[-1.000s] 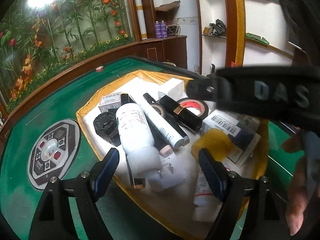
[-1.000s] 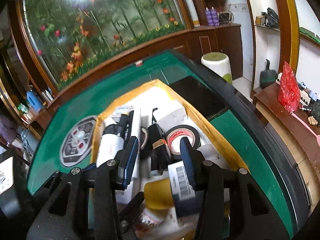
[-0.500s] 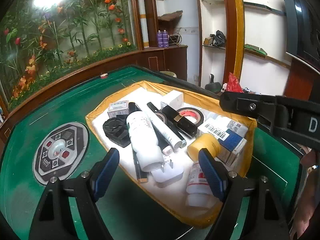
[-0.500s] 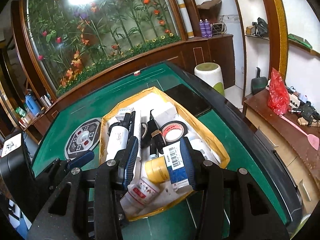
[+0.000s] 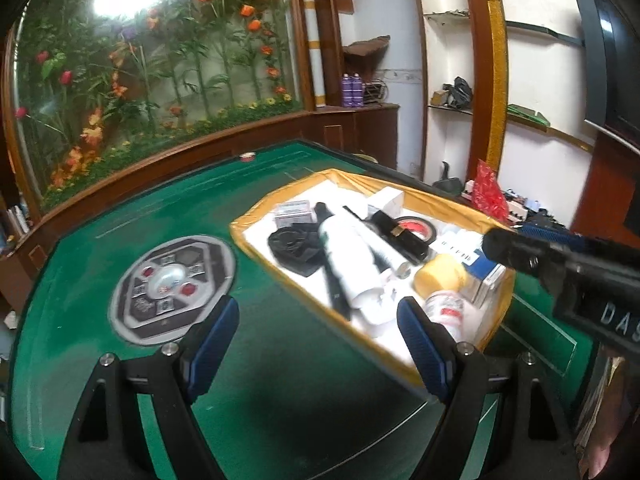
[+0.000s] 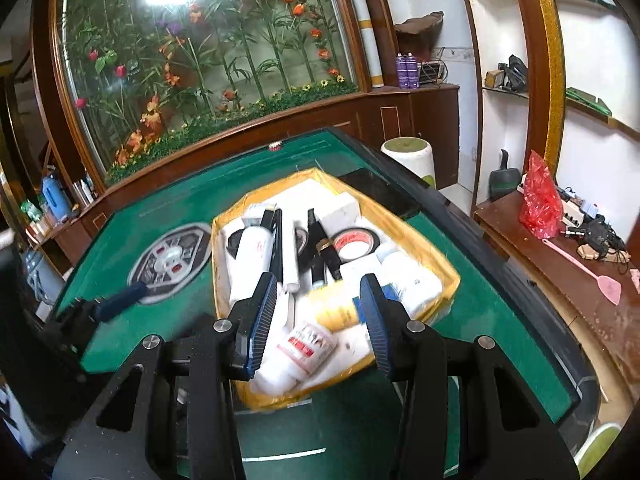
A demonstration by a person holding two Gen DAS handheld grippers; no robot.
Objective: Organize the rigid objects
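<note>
Both the left gripper (image 5: 318, 338) and right gripper (image 6: 316, 320) hang spread and empty above the yellow tray (image 6: 438, 266) of bottles and tape near the green table's (image 5: 100, 240) right edge.

A lived-in home room, probably a games or sitting room. A green-felt mahjong table (image 6: 472, 320) fills the centre; at 11 o'clock a glass-fronted display of artificial flowers (image 6: 208, 52); at 2 o'clock curved wall shelves (image 6: 508, 92); at 3 o'clock a cluttered wooden sideboard (image 6: 560, 264).
</note>
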